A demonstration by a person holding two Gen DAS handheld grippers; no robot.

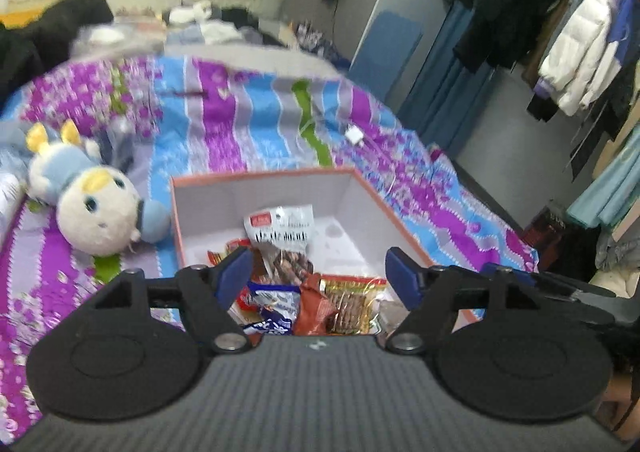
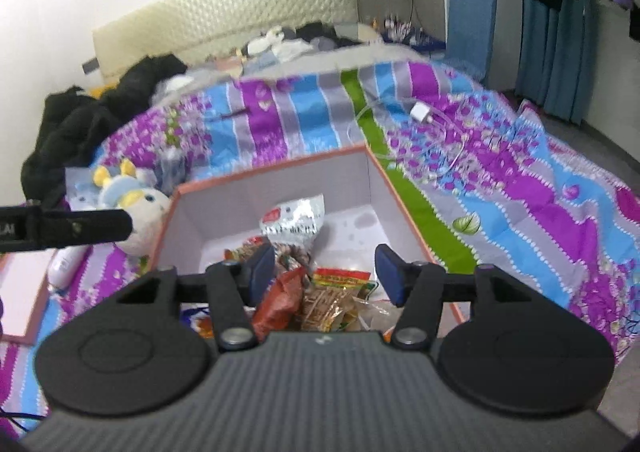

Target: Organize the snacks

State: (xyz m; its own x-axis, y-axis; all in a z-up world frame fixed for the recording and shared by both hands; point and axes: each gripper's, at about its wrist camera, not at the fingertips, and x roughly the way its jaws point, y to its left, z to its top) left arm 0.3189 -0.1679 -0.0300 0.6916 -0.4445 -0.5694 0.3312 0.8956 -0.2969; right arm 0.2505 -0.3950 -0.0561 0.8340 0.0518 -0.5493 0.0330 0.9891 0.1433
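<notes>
**Observer:** Lay of the scene, biggest first?

**Operator:** Striped bedspread (image 1: 248,120) fills the mid-frame. On it, centre, the open box (image 1: 384,204), orange-rimmed, pale inside. Plush toy (image 1: 96,204) at left, outside the box. Charger (image 2: 420,110) upper right, well clear.

**Observer:** Snacks?

**Operator:** All piled in the box's near half, low centre in both views. White packet (image 1: 282,226) stands farthest back, leaning. Nearer lie the brown-red pouch (image 2: 280,302), the yellow-and-red biscuit pack (image 2: 336,300) and a blue-white wrapper (image 1: 272,308).

**Observer:** Jaws?

**Operator:** Left gripper (image 1: 322,276) is spread wide, nothing between the pads. Right gripper (image 2: 324,272) is parted somewhat less, also empty. Both hang above the heap, none of it pinched.

**Observer:** What does the next move turn on?

**Operator:** The heap lies straight ahead and below both gaps. The biscuit pack's long axis runs roughly away from me, along the fingers (so the pads would close across its width). Neither hand looks clearly nearer; I can't call it.
</notes>
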